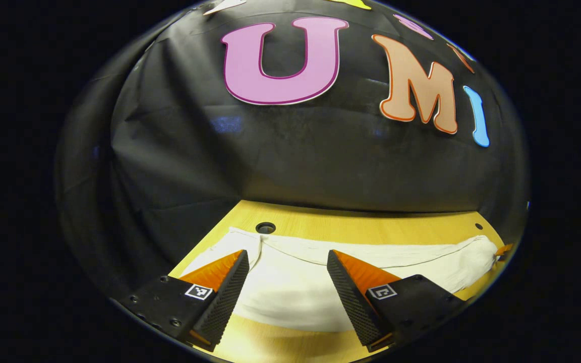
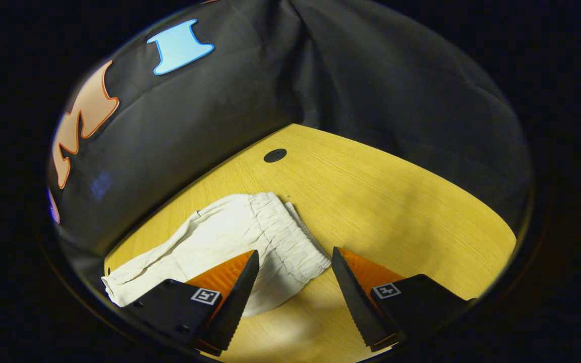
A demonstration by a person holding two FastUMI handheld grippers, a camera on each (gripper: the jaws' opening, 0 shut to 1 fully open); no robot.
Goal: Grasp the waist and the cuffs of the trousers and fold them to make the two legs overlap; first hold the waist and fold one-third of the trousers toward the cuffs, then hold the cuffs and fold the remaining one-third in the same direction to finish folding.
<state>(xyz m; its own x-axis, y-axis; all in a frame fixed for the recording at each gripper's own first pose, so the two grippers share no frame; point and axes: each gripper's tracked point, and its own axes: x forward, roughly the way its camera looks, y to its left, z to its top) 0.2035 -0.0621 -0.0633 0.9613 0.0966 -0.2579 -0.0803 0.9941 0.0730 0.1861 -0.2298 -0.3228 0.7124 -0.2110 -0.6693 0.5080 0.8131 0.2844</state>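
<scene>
- Left gripper view has the cream-white cloth trousers (image 1: 290,287) lying flat on the yellow wooden table (image 1: 371,227), their long axis running from about 9 o'clock to 3 o'clock across the lower part of the view.
- At the 3 o'clock end the cloth narrows into a bunched tip beside the table's edge; which end of the garment that is cannot be told from here.
- Right gripper view shows the same trousers (image 2: 220,237) from the other end: the gathered elastic waistband (image 2: 285,237) points toward 5 o'clock, and the legs trail away toward 8 o'clock, ending near the table's (image 2: 396,201) edge.
- Two legs lie side by side as one strip, though how exactly they overlap is unclear.
- Left gripper (image 1: 288,295) is spread wide, holding nothing; its fingers sit over the middle of the cloth, one at 7 o'clock, one at 5 o'clock. Contact with the fabric cannot be told.
- Right gripper (image 2: 294,297) is likewise released and wide, its fingers straddling the waistband's lower corner without pinching it.
- Both grippers tilt downward toward the tabletop.
- A round dark hole (image 1: 265,228) in the table lies just past the trousers at 12 o'clock in the left gripper view; another hole (image 2: 275,155) lies beyond the waistband in the right gripper view.
- Black cloth wall (image 2: 396,91) backs the table.
</scene>
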